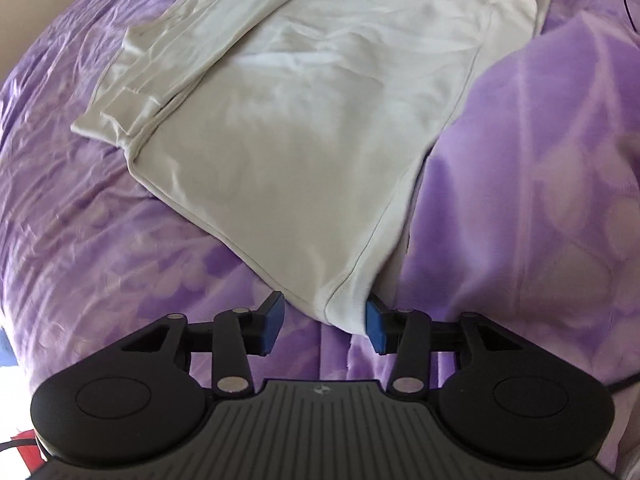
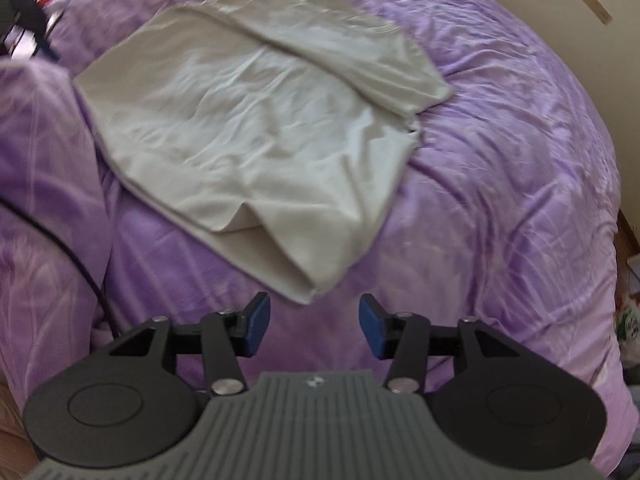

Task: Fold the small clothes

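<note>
The cream shirt (image 1: 304,128) lies half-folded across the middle of the purple bed (image 1: 100,240); it looks light and limp. Left tongs (image 1: 325,325) gape around its hem corner, right tongs (image 2: 311,330) wide, empty; grip corners.

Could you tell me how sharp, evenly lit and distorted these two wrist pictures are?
Left wrist view: daylight washes out the middle of the white shirt, and the purple bedspread smears at right. Right wrist view: softer throughout, with motion blur; both bow the bed's edges, fisheye-style.
</note>
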A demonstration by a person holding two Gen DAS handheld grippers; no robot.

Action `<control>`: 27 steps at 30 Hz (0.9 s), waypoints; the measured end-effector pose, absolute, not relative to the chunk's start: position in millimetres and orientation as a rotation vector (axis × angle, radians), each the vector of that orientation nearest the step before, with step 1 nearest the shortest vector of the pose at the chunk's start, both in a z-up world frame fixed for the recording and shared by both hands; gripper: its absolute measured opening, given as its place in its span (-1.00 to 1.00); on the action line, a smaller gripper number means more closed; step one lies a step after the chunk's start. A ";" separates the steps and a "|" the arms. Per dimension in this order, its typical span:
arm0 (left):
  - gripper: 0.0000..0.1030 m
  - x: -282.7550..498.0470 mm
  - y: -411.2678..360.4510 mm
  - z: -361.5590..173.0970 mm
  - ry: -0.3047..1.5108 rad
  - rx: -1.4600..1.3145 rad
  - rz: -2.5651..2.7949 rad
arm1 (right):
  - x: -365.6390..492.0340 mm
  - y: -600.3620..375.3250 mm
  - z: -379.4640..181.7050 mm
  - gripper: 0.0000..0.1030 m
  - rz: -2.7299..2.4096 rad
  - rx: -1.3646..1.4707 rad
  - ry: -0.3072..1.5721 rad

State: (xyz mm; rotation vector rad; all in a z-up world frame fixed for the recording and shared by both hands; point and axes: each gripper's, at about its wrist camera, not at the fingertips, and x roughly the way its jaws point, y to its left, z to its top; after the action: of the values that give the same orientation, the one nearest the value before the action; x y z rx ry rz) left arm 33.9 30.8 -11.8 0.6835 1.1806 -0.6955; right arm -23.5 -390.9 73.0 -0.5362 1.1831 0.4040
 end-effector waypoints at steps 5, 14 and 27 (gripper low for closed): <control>-0.47 28.5 28.7 -10.2 1.165 0.672 -0.668 | -17.9 -373.7 59.0 -0.17 0.368 -0.622 1.129; -0.98 17.6 35.3 17.2 1.083 0.625 -0.650 | -9.0 -377.2 48.9 -1.00 0.263 -0.625 1.118; -0.99 1.9 66.3 129.6 0.759 0.488 -0.442 | -4.2 -383.8 139.7 -1.00 0.136 -0.489 0.915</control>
State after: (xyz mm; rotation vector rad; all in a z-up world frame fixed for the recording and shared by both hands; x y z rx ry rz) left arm 1.9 66.3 129.6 0.4878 0.7588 -0.4416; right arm -4.2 -383.8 139.7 -0.4895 0.9152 0.1364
